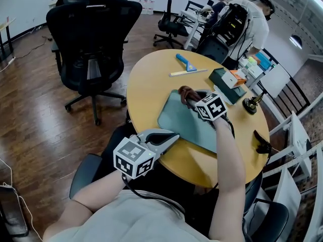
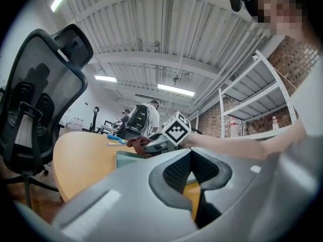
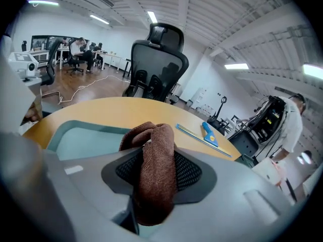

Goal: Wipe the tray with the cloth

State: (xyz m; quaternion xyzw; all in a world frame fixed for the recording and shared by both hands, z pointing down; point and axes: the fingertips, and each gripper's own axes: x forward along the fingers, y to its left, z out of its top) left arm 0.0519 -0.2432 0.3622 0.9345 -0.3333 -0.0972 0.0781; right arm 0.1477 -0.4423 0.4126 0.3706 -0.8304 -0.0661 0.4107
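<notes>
A teal tray (image 1: pixel 176 121) lies on the round wooden table (image 1: pixel 151 84), in front of me. A brown cloth (image 1: pixel 187 93) hangs bunched over the tray's far edge, with my right gripper (image 1: pixel 193 103) shut on it. In the right gripper view the cloth (image 3: pixel 157 170) is pinched between the pads above the tray (image 3: pixel 86 135). My left gripper (image 1: pixel 172 136) is held off the table's near-left edge, shut and with nothing in it. Its own view looks across the tray (image 2: pixel 128 160) at the right gripper (image 2: pixel 151 146) and the cloth (image 2: pixel 136 143).
A blue-handled scraper with a ruler (image 1: pixel 187 64) lies at the table's far side. A green box (image 1: pixel 227 84) and a small brass object (image 1: pixel 251 105) stand at the right. A black office chair (image 1: pixel 93 29) is on the left; a person (image 1: pixel 247 19) stands behind.
</notes>
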